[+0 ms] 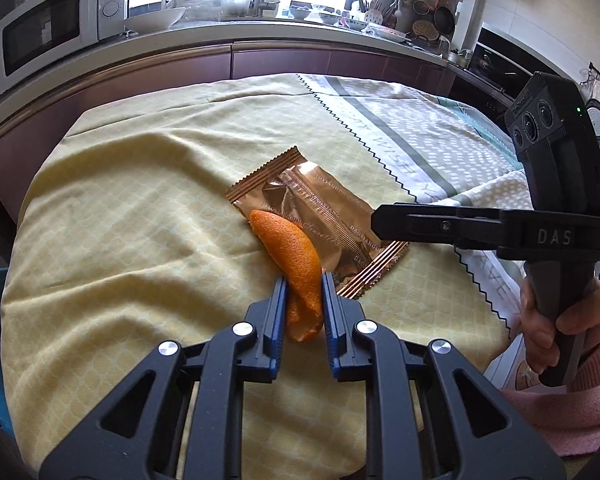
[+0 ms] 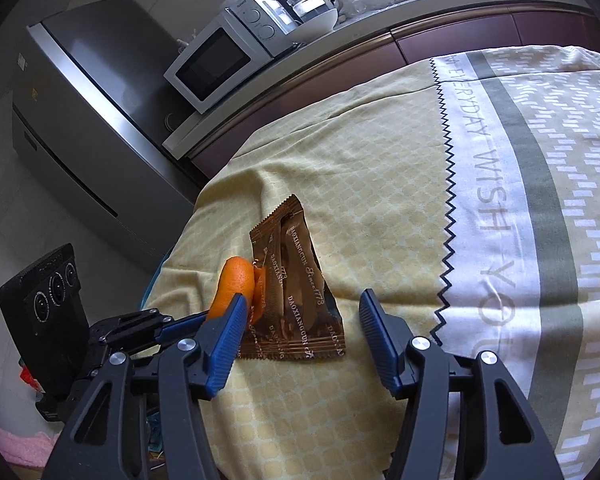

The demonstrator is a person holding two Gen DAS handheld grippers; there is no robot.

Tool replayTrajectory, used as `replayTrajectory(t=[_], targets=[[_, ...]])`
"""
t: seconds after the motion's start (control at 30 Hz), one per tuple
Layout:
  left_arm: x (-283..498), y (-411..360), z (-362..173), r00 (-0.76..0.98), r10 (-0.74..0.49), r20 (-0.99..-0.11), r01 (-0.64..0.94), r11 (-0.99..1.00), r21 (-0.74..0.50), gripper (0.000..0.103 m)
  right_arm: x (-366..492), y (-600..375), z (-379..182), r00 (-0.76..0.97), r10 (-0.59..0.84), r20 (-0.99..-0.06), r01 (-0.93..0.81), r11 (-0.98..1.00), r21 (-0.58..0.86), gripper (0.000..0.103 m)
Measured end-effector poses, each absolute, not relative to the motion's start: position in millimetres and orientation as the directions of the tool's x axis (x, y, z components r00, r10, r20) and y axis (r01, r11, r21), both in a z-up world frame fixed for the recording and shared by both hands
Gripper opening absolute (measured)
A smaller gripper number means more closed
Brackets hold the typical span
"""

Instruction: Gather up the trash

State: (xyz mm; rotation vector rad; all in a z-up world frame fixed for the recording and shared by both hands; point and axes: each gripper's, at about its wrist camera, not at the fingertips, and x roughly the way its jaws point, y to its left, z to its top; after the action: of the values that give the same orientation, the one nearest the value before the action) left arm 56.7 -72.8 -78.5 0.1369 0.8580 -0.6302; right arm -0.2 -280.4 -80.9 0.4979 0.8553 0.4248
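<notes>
Left gripper nearest, blue pads pressed on both sides of an orange peel, pinching its lower end; peel curved up and forward from the pads, its far tip over the near edge of a brown snack wrapper. Wrapper flat on a yellow patterned cloth, crimped at both ends, printed lettering on its face. Right gripper over the near end of the same wrapper, fingers spread wide, nothing between them, blue pads either side of the wrapper's lower edge; whether touching the cloth, impossible to tell. From the left, right gripper seen reaching in sideways, black finger tip just over the wrapper's right edge, handle gripped by a hand in a pink sleeve. Farther off, grey and white band of the cloth with printed words and a black zigzag border. Beyond that, dark cabinet fronts, a counter with a white microwave and a bowl beside it, a steel fridge at the far left.
</notes>
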Motion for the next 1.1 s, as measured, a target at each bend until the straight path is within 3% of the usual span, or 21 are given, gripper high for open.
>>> replayTrajectory(t=[0.27,0.3,0.4,0.53,0.7,0.97,1.1], targets=[[58.6,-72.8,-83.1,0.488,-0.445,-0.751,0.559,0.820,-0.123,0.018,1.2,-272.2,-82.6,0.560,0.602,-0.570,-0.203,0.766,0.610,0.057],[58.6,-72.3,-82.8,0.490,-0.444,-0.750,0.557,0.822,-0.123,0.018,1.7,-272.1,-82.7,0.559,0.608,-0.564,-0.205,0.760,0.617,0.055],[59.7,-70.2,-82.9,0.489,-0.447,-0.749,0.551,0.824,-0.131,0.018,3.9,-274.3,-84.7,0.536,0.670,-0.514,-0.224,0.700,0.678,0.033],[59.3,-67.9,-82.7,0.492,-0.445,-0.748,0.551,0.825,-0.128,0.018,5.5,-269.6,-83.0,0.518,0.695,-0.499,-0.246,0.680,0.691,0.034],[59.1,-66.2,-82.9,0.491,-0.448,-0.747,0.548,0.825,-0.135,0.018,10.1,-266.3,-86.8,0.523,0.646,-0.556,-0.206,0.728,0.653,0.036],[58.5,-66.1,-82.6,0.494,-0.449,-0.745,0.546,0.827,-0.136,0.018,7.5,-268.5,-87.5,0.547,0.589,-0.595,-0.188,0.779,0.598,0.029],[56.2,-64.6,-81.4,0.499,-0.448,-0.742,0.541,0.830,-0.136,0.017,13.5,-268.1,-93.7,0.531,0.609,-0.589,-0.177,0.759,0.626,0.002]])
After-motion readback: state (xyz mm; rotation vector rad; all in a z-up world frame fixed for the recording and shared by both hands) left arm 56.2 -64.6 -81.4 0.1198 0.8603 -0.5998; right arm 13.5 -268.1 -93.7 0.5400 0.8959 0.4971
